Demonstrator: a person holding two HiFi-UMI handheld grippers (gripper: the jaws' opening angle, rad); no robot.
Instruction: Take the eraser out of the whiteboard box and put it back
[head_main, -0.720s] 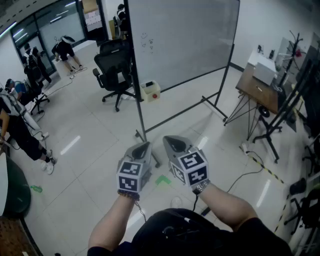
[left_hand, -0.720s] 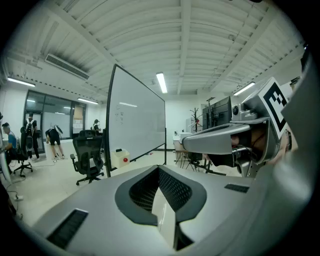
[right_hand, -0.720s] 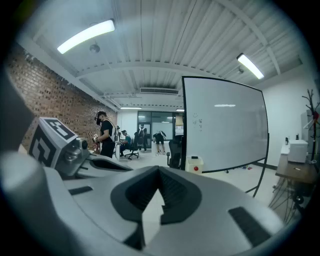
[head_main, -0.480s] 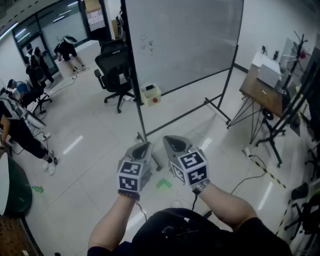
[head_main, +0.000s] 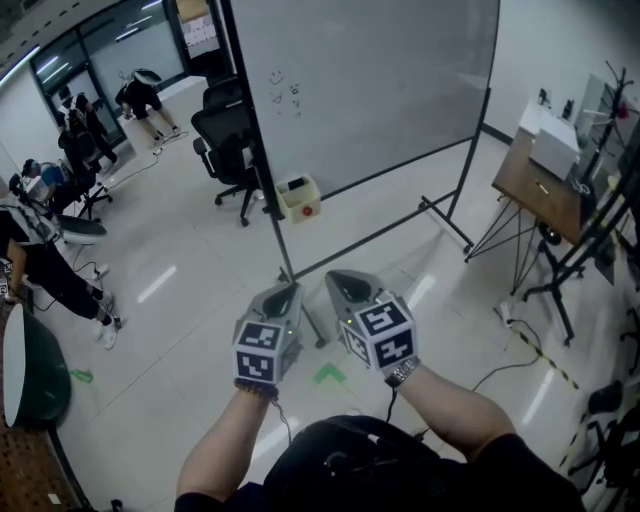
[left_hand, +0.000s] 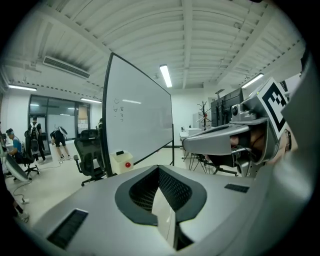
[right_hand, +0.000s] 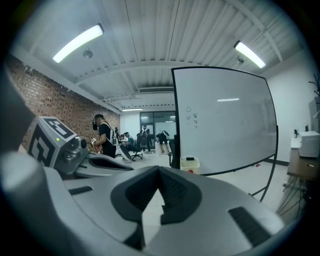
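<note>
The whiteboard (head_main: 365, 85) stands on a wheeled frame a few steps ahead. A cream box (head_main: 298, 198) with a red dot hangs by the board's lower left corner. A small dark block (head_main: 295, 184) shows at the box's top; I cannot tell if it is the eraser. My left gripper (head_main: 285, 293) and right gripper (head_main: 345, 282) are held side by side at waist height, far short of the box. Both are shut with nothing in them. The box shows in the left gripper view (left_hand: 122, 162) and the right gripper view (right_hand: 190, 165), beyond the shut left gripper (left_hand: 159, 170) and right gripper (right_hand: 160, 171).
A black office chair (head_main: 228, 150) stands left of the box. A desk (head_main: 535, 185) and a stand with cables lie to the right. People (head_main: 45, 260) are at the far left. A green tape mark (head_main: 327, 375) is on the floor near my feet.
The head view has tilted up a little, so more of the whiteboard shows and the box sits lower in the frame. Both grippers keep the same pose and stay shut.
</note>
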